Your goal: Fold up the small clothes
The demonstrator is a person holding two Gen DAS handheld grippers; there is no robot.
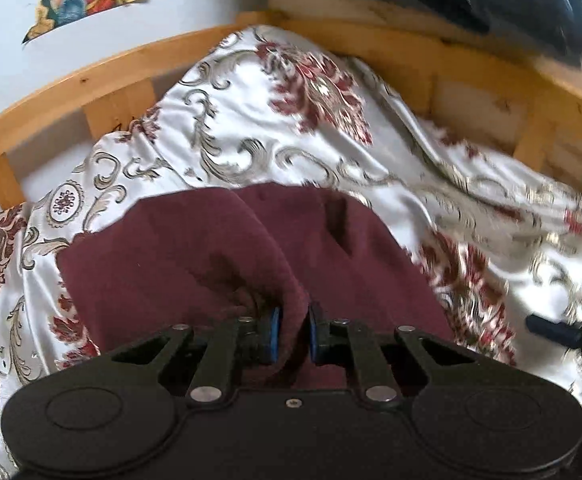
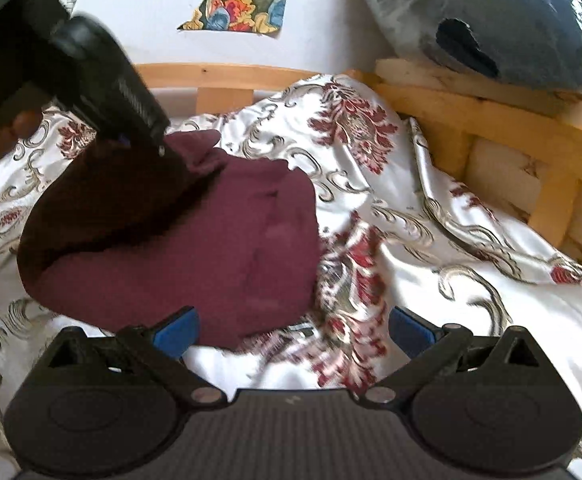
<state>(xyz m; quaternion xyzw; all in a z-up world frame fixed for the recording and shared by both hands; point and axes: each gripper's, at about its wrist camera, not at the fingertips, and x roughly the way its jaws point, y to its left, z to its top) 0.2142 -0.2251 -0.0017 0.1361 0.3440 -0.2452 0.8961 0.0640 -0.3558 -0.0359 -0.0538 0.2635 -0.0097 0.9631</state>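
Note:
A maroon garment (image 1: 195, 256) lies bunched on a white floral bedsheet (image 1: 251, 132). My left gripper (image 1: 293, 332) is shut on a fold of the maroon garment, with cloth pinched between its blue pads (image 1: 273, 334). In the right wrist view the garment (image 2: 195, 248) lies folded over to the left of centre, and the left gripper's black body (image 2: 103, 76) reaches down onto its far edge, its fingertips hidden. My right gripper (image 2: 295, 330) is open and empty, just in front of the garment's near edge, its left pad (image 2: 177, 330) beside the cloth.
A wooden bed frame (image 1: 103, 76) runs behind the sheet along a white wall with a colourful picture (image 2: 237, 0). A plastic-wrapped blue bundle (image 2: 503, 24) rests on the frame at the back right. The right gripper's tip (image 1: 559, 332) shows at the left view's right edge.

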